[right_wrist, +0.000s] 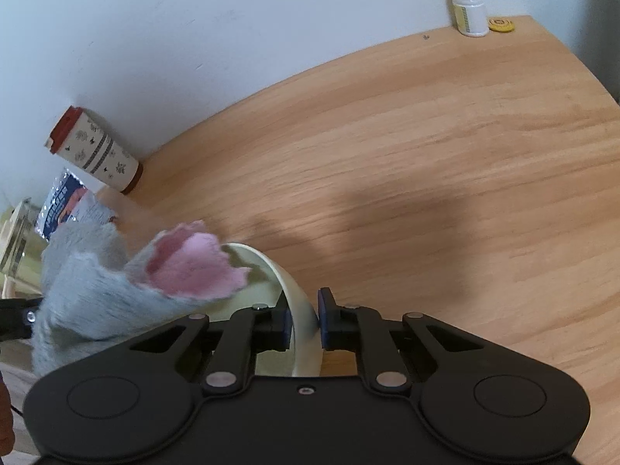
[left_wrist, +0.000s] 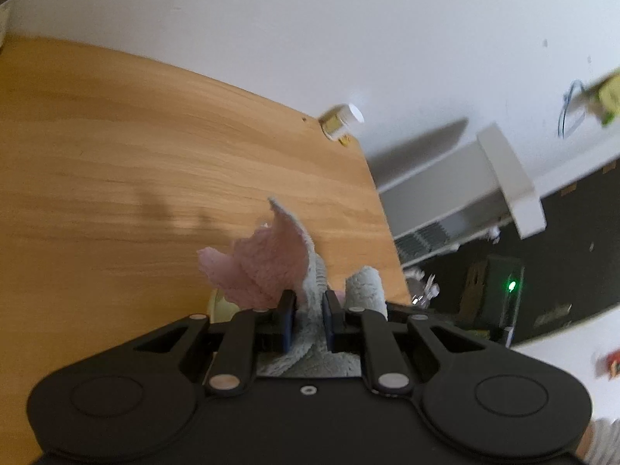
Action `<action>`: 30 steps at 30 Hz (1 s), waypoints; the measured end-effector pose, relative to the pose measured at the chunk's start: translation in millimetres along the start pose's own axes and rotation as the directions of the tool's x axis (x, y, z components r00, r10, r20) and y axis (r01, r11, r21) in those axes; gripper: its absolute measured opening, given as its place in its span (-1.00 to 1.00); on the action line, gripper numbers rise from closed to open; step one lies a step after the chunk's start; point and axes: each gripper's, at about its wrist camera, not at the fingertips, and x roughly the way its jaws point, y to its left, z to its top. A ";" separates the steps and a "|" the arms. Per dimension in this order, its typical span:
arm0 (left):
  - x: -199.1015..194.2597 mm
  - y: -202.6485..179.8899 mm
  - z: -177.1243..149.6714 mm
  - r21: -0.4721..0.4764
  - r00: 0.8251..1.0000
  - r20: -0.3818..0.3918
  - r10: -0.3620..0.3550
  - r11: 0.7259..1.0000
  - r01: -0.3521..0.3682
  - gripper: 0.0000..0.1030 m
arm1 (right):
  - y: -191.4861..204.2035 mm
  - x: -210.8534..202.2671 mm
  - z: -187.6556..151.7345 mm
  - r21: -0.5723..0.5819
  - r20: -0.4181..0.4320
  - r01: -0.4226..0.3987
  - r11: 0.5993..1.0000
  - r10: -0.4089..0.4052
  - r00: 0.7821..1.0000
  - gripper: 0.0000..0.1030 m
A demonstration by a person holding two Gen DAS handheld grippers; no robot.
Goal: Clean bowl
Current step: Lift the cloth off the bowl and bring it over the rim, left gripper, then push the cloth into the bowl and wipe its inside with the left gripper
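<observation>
My left gripper (left_wrist: 308, 312) is shut on a fluffy grey and pink cloth (left_wrist: 267, 267), which sticks up past the fingers. A sliver of the pale bowl (left_wrist: 219, 304) shows just left of it. In the right wrist view my right gripper (right_wrist: 304, 319) is shut on the rim of the cream bowl (right_wrist: 298, 302), one finger inside and one outside. The cloth (right_wrist: 116, 286) hangs over the bowl's left side, with a pink corner (right_wrist: 197, 267) turned up. Part of the left gripper shows at the far left edge.
Both grippers work over a wooden table (right_wrist: 426, 155) against a white wall. A patterned cup with a red lid (right_wrist: 93, 151) lies at the back left. A white pill bottle (right_wrist: 467, 7) and a yellow disc (right_wrist: 501, 24) stand at the back right corner. The table's right edge (left_wrist: 381, 209) drops to a dark floor.
</observation>
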 end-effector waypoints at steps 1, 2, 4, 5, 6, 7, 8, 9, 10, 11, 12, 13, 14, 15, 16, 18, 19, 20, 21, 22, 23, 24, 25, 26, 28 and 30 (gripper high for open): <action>3.5 -2.2 -0.5 0.020 1.000 -0.010 0.012 1.000 -0.011 -0.73 | -0.8 -0.2 -0.2 -0.005 0.000 0.000 1.000 0.000 1.000 -0.73; 6.7 -3.9 -1.0 0.037 1.000 -0.019 0.021 0.999 -0.021 -0.73 | -1.1 -0.5 -0.6 -0.013 -0.002 0.002 1.000 -0.002 1.000 -0.74; 13.7 -6.7 -2.3 0.073 0.998 -0.041 0.038 0.997 -0.035 -0.74 | -1.3 -1.2 -1.5 -0.032 -0.007 0.010 0.999 -0.010 1.000 -0.75; 16.8 -7.9 -3.1 0.089 0.998 -0.050 0.047 0.995 -0.042 -0.74 | -1.2 -1.5 -2.3 -0.045 -0.010 0.014 0.999 -0.015 1.000 -0.75; 19.6 -9.4 -4.0 0.105 0.997 -0.058 0.054 0.993 -0.047 -0.74 | 0.1 -1.4 -2.8 -0.060 -0.012 0.019 0.998 -0.019 1.000 -0.75; 23.7 -11.9 -5.4 0.130 0.996 -0.070 0.064 0.990 -0.054 -0.74 | 1.8 -1.2 -3.3 -0.075 -0.013 0.023 0.997 -0.024 1.000 -0.75; 27.7 -14.4 -6.7 0.154 0.994 -0.082 0.074 0.986 -0.061 -0.74 | 2.8 -0.9 -3.3 -0.084 -0.011 0.028 0.996 -0.029 1.000 -0.75; 32.3 -16.8 -8.3 0.181 0.991 -0.096 0.088 0.981 -0.070 -0.74 | 4.0 -1.5 -4.0 -0.102 -0.009 0.034 0.994 -0.035 0.999 -0.75; 37.5 -19.1 -10.3 0.210 0.988 -0.112 0.108 0.974 -0.082 -0.74 | 4.9 -2.5 -4.8 -0.123 -0.007 0.041 0.992 -0.042 0.999 -0.75; 41.2 -20.3 -11.8 0.230 0.985 -0.124 0.124 0.969 -0.093 -0.74 | 4.6 -3.5 -5.0 -0.132 -0.007 0.043 0.990 -0.044 0.999 -0.75; 44.1 -20.2 -12.9 0.241 0.982 -0.133 0.137 0.965 -0.102 -0.74 | 3.8 -4.4 -4.7 -0.136 -0.011 0.039 0.990 -0.041 0.999 -0.75; 48.3 -20.4 -14.2 0.254 0.978 -0.144 0.154 0.961 -0.114 -0.74 | 3.1 -5.3 -4.1 -0.139 -0.015 0.034 0.990 -0.036 0.999 -0.75; 51.5 -20.7 -15.1 0.264 0.974 -0.151 0.166 0.957 -0.122 -0.74 | 3.2 -6.0 -3.6 -0.149 -0.020 0.031 0.988 -0.035 0.999 -0.75; 53.5 -21.3 -15.4 0.272 0.973 -0.155 0.173 0.954 -0.127 -0.74 | 4.7 -6.9 -3.6 -0.176 -0.022 0.036 0.984 -0.041 0.999 -0.80; 55.5 -21.8 -15.8 0.279 0.971 -0.158 0.181 0.951 -0.132 -0.73 | 6.5 -7.9 -3.8 -0.209 -0.022 0.043 0.977 -0.049 0.999 -0.83; 59.5 -22.9 -16.6 0.295 0.967 -0.165 0.196 0.945 -0.141 -0.73 | 10.9 -9.2 -3.9 -0.268 -0.023 0.058 0.962 -0.067 0.997 -0.83; 61.6 -23.4 -16.9 0.303 0.965 -0.168 0.203 0.942 -0.146 -0.73 | 13.5 -9.3 -3.8 -0.293 -0.025 0.067 0.954 -0.078 0.997 -0.83; 63.6 -24.0 -17.3 0.310 0.963 -0.171 0.211 0.939 -0.150 -0.73 | 15.9 -9.1 -3.8 -0.315 -0.026 0.073 0.946 -0.086 0.996 -0.82; 65.6 -24.5 -17.7 0.318 0.960 -0.174 0.218 0.935 -0.155 -0.72 | 18.1 -8.7 -3.8 -0.336 -0.027 0.079 0.938 -0.093 0.995 -0.82; 67.6 -25.1 -18.1 0.326 0.958 -0.177 0.226 0.932 -0.159 -0.72 | 20.4 -8.1 -3.7 -0.358 -0.028 0.083 0.930 -0.100 0.995 -0.82; 69.6 -25.6 -18.4 0.333 0.956 -0.179 0.233 0.928 -0.164 -0.72 | 20.8 -8.1 -3.2 -0.366 -0.032 0.083 0.927 -0.102 0.994 -0.82; 71.6 -26.2 -18.8 0.341 0.953 -0.182 0.241 0.925 -0.168 -0.72 | 20.7 -8.3 -2.5 -0.365 -0.035 0.081 0.927 -0.101 0.994 -0.82; 73.2 -27.0 -19.3 0.345 0.952 -0.183 0.246 0.923 -0.172 -0.72 | 19.5 -8.9 -1.8 -0.365 -0.039 0.075 0.928 -0.095 0.995 -0.82; 74.2 -28.0 -20.0 0.346 0.951 -0.181 0.249 0.922 -0.175 -0.72 | 17.9 -9.6 -1.2 -0.366 -0.043 0.067 0.928 -0.089 0.995 -0.82; 75.3 -29.0 -20.7 0.348 0.950 -0.177 0.259 0.919 -0.186 -0.72 | 16.2 -10.6 -1.1 -0.369 -0.047 0.058 0.928 -0.081 0.996 -0.82; 76.1 -30.5 -21.1 0.347 0.947 -0.171 0.272 0.916 -0.200 -0.71 | 14.2 -11.7 -1.6 -0.369 -0.049 0.048 0.928 -0.071 0.996 -0.82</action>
